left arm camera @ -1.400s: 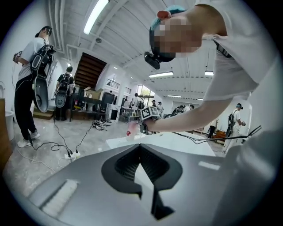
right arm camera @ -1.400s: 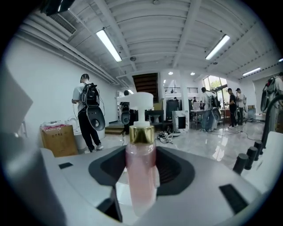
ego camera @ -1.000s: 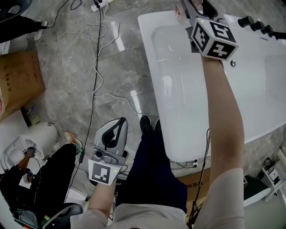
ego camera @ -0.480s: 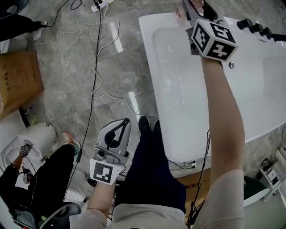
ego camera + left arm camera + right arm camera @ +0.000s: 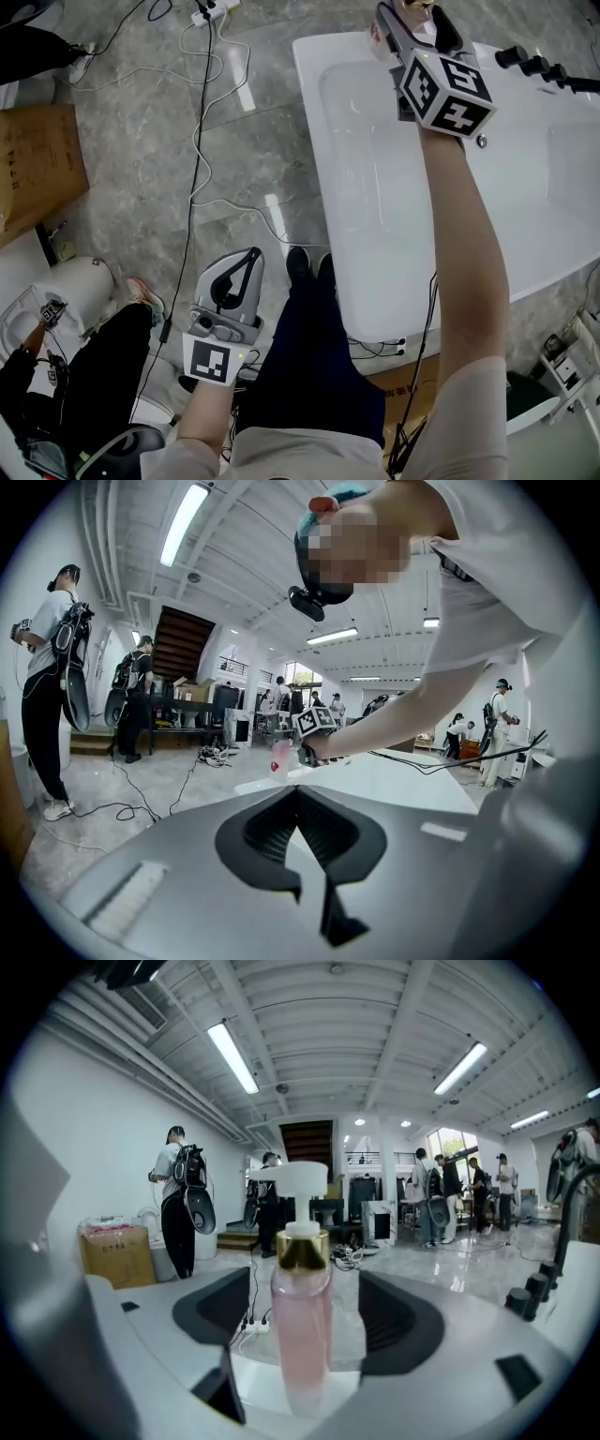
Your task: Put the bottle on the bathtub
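Note:
A clear pink pump bottle [image 5: 300,1326] with a gold collar and white pump stands upright on the white bathtub [image 5: 316,141] rim at its far corner. My right gripper [image 5: 305,1309] sits around it with its jaws open, a gap showing on each side of the bottle. In the head view the right gripper [image 5: 414,13] reaches out at the top edge, and only the bottle's gold top [image 5: 418,4] shows. The left gripper [image 5: 251,255] hangs low beside the person's leg over the floor, shut and empty. From the left gripper view [image 5: 298,795] the bottle [image 5: 278,757] is small and far off.
Black taps [image 5: 537,62] line the tub's far right rim. White and black cables [image 5: 200,141] run over the grey stone floor from a power strip [image 5: 212,9]. A cardboard box [image 5: 37,169] and a white toilet [image 5: 80,281] are at left, by a person in black [image 5: 66,375].
The right gripper's jaws have spread a little around the bottle, which stays standing on the rim. The left gripper has barely shifted.

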{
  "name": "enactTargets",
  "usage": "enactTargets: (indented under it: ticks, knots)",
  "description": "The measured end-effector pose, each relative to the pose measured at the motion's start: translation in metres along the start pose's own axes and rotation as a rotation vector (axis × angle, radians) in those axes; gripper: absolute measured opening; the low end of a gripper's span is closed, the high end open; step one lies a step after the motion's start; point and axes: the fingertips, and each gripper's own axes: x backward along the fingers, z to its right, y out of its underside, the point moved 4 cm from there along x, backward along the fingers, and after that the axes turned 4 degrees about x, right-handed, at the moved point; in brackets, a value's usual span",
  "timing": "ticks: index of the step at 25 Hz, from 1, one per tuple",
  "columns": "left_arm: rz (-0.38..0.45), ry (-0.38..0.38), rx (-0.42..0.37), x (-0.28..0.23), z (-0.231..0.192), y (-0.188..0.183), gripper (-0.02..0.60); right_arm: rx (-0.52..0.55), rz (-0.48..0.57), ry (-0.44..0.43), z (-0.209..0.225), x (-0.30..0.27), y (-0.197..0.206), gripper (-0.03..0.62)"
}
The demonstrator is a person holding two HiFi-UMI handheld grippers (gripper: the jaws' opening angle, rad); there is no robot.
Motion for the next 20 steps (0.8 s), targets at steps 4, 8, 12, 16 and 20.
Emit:
enactTargets:
  ticks: [4, 8, 12, 16, 20]
  knots:
    - [0.004, -0.001, -0.001, -0.002, 0.0, 0.0, 0.009, -0.035, 0.031, 0.016, -0.002, 0.013, -0.003, 0.333]
    - [0.001, 0.013, -0.026, -0.005, -0.001, -0.004, 0.009, -0.024, 0.026, 0.004, -0.009, 0.031, -0.002, 0.333]
    - [0.01, 0.014, -0.036, -0.007, -0.003, -0.007, 0.009, -0.026, 0.045, -0.015, -0.024, 0.06, -0.005, 0.333]
    - [0.015, 0.022, -0.06, -0.011, -0.002, -0.013, 0.009, -0.029, 0.076, -0.009, -0.033, 0.107, -0.004, 0.333]
    - [0.019, 0.026, -0.065, -0.012, -0.002, -0.015, 0.009, 0.002, 0.057, -0.017, -0.048, 0.16, 0.011, 0.333]
